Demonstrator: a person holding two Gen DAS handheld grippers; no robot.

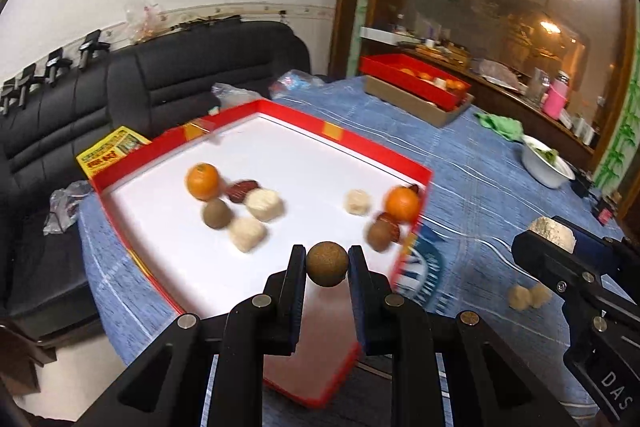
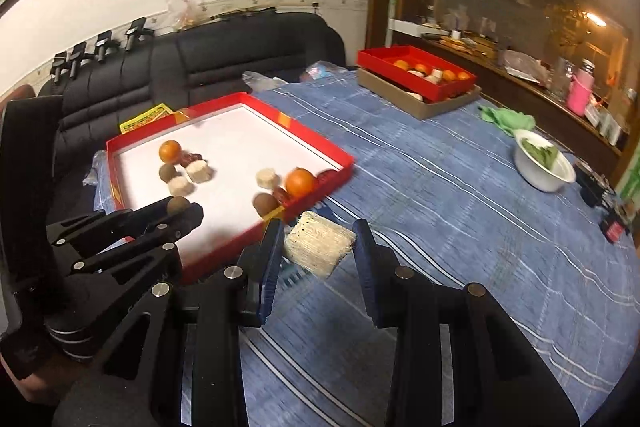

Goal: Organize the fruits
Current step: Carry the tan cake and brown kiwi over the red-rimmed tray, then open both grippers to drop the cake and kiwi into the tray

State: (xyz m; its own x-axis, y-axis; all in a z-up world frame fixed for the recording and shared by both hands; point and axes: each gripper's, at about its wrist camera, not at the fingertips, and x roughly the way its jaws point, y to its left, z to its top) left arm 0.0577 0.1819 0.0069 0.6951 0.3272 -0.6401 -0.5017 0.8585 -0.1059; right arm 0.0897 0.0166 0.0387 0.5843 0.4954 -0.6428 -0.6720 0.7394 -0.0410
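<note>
Materials and finishes on a cloth-covered bench with a fruit tray.
The bench (image 2: 460, 219) wears a blue woven cloth with pale stripes, matt. The red tray (image 1: 360, 141) looks like glossy card with a smooth white floor. Both oranges, one at (image 1: 203, 180), have shiny dimpled peel. The left hand-held gripper (image 1: 327, 263) is matt black plastic with metal pins, clasping a dull, rough brown ball (image 1: 327, 263). The sofa (image 2: 224, 63) is black leather-like, slightly glossy.
</note>
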